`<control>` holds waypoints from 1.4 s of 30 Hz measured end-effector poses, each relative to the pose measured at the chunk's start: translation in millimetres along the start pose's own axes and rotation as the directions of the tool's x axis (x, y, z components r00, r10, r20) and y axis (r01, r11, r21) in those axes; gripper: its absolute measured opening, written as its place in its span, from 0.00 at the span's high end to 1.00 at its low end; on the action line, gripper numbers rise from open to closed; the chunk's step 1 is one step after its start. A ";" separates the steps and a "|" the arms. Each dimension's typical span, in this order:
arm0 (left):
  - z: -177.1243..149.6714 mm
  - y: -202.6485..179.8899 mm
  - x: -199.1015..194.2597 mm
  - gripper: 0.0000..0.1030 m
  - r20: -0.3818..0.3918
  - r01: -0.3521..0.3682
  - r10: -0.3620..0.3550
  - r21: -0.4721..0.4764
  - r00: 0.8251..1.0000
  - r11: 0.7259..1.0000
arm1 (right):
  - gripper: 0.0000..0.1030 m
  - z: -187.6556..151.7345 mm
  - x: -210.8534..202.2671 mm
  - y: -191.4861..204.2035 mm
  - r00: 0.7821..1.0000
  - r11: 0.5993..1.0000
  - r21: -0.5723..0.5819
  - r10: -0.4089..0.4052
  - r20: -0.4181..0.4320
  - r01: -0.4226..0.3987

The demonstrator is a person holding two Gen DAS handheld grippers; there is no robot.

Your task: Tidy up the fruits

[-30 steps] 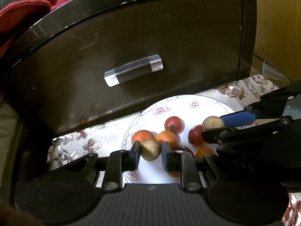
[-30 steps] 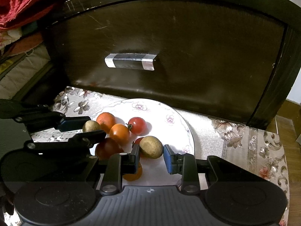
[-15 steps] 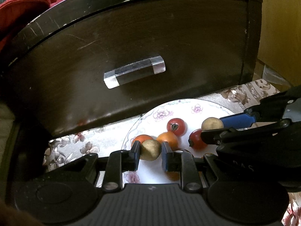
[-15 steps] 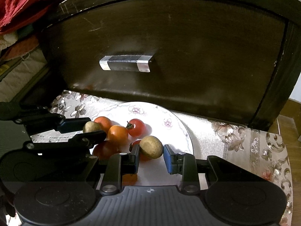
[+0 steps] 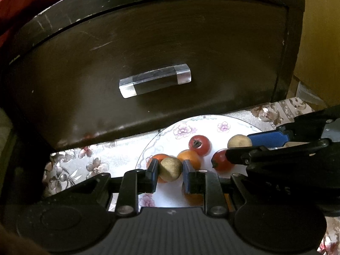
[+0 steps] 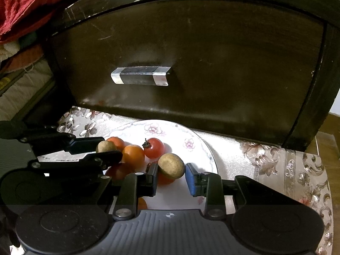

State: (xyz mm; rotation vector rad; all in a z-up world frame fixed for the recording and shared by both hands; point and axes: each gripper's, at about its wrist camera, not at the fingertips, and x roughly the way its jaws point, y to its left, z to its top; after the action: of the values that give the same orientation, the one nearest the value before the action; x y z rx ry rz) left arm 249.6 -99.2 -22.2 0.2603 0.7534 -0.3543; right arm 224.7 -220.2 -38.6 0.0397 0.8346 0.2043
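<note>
A white flowered plate [image 5: 231, 125] holds several red and orange cherry tomatoes, among them a red one [image 5: 199, 145] and an orange one [image 5: 190, 158]. My left gripper [image 5: 170, 171] is shut on a round brown fruit [image 5: 171, 167] over the plate's left side. It also shows at the left of the right wrist view as the left gripper [image 6: 108, 148]. My right gripper [image 6: 171, 175] has a second brown fruit [image 6: 171, 166] between its pads. Its jaws are starting to open, though the pads still touch the fruit. The left wrist view shows that right gripper [image 5: 239, 146] from the side.
A dark wooden drawer front [image 5: 148, 42] with a clear handle [image 5: 155, 82] rises right behind the plate [image 6: 197, 146]. A floral cloth [image 6: 276, 161] covers the surface. Red fabric [image 6: 31, 6] lies at the upper left.
Both grippers stay over the plate with their brown fruits between the pads. The views have only drifted slightly.
</note>
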 end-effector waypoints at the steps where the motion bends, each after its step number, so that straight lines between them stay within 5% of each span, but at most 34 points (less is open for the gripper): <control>1: 0.4 1.4 0.1 0.71 -0.002 0.006 -0.006 -0.011 1.000 1.000 | 0.72 0.2 -1.0 -0.2 1.000 1.000 0.000 -0.001 0.002 0.001; 21: 1.5 4.5 -17.9 0.68 -0.029 0.059 -0.062 -0.080 0.998 0.995 | 0.61 -0.6 -23.6 -3.8 1.000 1.000 0.028 -0.012 0.026 0.011; 30: -4.4 -2.6 -45.3 0.52 -0.013 0.039 -0.040 -0.070 0.999 0.997 | 0.59 -3.7 -45.6 -5.2 0.998 0.998 0.043 -0.043 0.043 0.041; 42: -22.0 -3.6 -76.8 0.10 0.031 -0.126 0.129 -0.085 0.991 0.988 | 0.54 -19.5 -73.6 6.5 0.997 0.996 0.058 -0.063 0.044 0.060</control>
State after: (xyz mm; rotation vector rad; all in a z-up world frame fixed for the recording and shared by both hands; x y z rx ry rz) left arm 182.7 -77.9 16.0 0.2215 0.7103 -0.2058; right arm 161.1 -229.1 2.9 0.0716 0.7952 0.1212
